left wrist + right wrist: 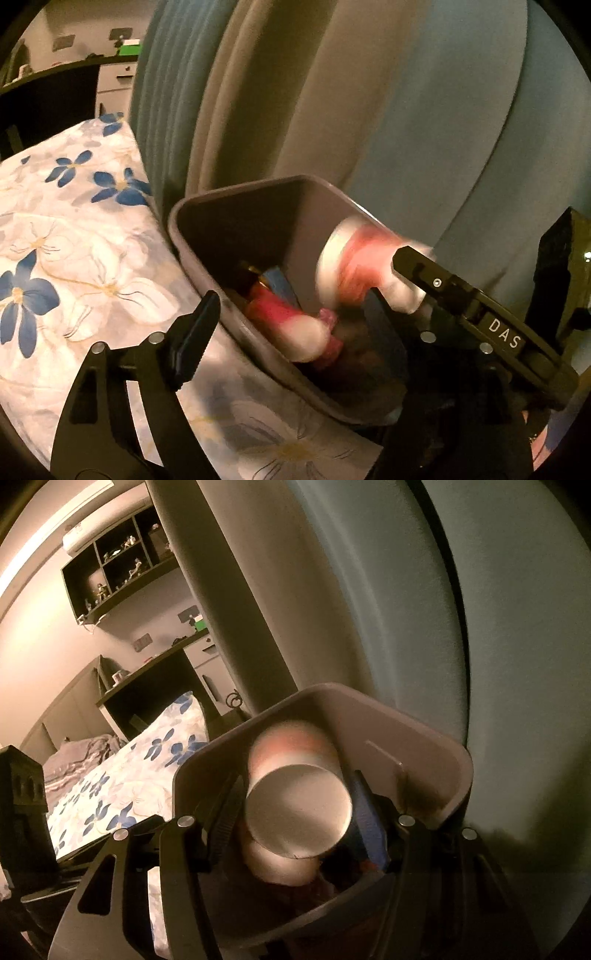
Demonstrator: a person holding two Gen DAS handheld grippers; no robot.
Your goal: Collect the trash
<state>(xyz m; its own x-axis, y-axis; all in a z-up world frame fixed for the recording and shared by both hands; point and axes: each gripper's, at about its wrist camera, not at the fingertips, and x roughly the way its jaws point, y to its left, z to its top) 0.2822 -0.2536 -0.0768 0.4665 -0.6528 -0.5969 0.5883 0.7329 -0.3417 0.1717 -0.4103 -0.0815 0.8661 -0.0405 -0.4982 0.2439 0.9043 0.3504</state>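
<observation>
Trash is going into the bin (424,720), and the drop-off step is in hand. Nearest the right wrist camera, the right gripper (295,794) reaches over the bin's rim with its jaws spread on either side of a paper cup (297,808). The cup has a white and red wall, and its base faces the camera. It is smeared with blur while the jaws are sharp, so it appears to be loose and dropping rather than pinched.

From the left wrist, the left gripper (291,306) has its jaws spread wide across the bin's near wall, one outside and one inside. They do not seem to clamp the wall.

Deeper in the bin lie a second cup (306,332) and some red and blue scraps.

Beside the bin is a bed (74,240) with a blue-flowered cover. Behind the bin hangs a curtain (406,110), and further back are a desk (147,672) and a wall shelf (110,565).

The next move probably calls for lifting the right jaws straight up past the rim without catching it. Both hands can then turn away to look for more rubbish.
</observation>
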